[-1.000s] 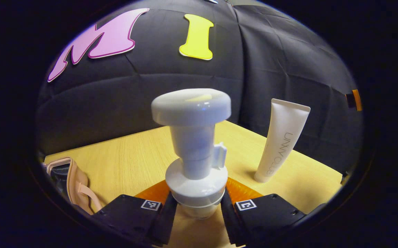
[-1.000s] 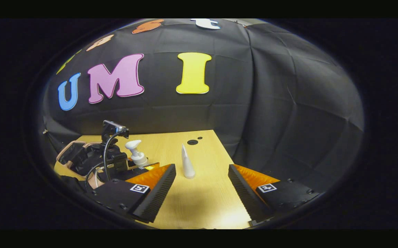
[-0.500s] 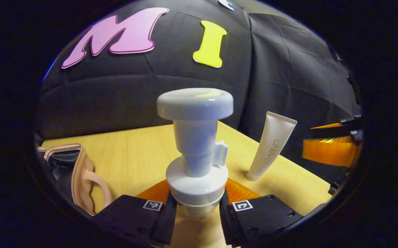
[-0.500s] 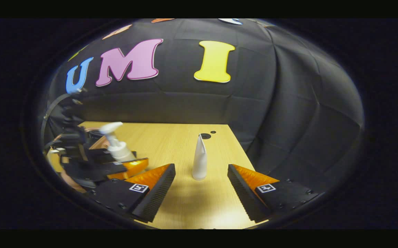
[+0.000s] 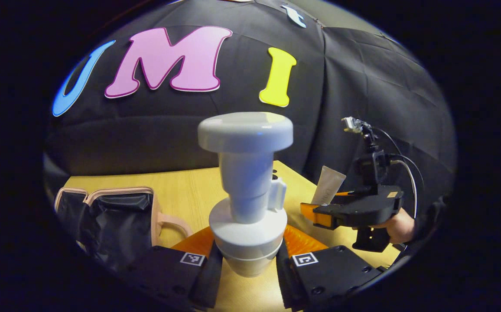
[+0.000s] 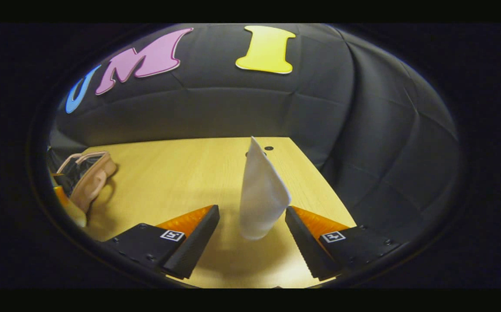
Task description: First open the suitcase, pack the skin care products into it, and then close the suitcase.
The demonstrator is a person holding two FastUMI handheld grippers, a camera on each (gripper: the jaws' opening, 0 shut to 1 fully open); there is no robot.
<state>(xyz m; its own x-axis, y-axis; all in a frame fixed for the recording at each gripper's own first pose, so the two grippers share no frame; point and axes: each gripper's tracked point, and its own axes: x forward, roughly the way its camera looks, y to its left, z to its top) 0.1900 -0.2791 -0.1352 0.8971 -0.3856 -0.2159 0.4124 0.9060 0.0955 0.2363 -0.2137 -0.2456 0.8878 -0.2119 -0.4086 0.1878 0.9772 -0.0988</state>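
In the left gripper view my left gripper (image 5: 248,265) is shut on the base of a white pump bottle (image 5: 246,173), which stands upright above the table. The open suitcase (image 5: 118,212), pink-rimmed with a black lining, lies to its left. My right gripper (image 5: 320,213) appears further right, held by a hand (image 5: 400,226), with the white tube (image 5: 331,184) at its fingers. In the right gripper view the white tube (image 6: 259,195) stands upright between the spread fingers of my right gripper (image 6: 252,236), which is open. The suitcase (image 6: 89,177) lies far left.
The wooden table (image 6: 168,182) has two small dark holes (image 6: 269,148) near its far right corner. Its right edge (image 6: 320,182) runs close beside the tube. The black cloth wall stands behind the table.
My left gripper has swung left with the pump bottle, bringing the suitcase more into view. My right gripper has moved forward until the tube stands between its fingers.
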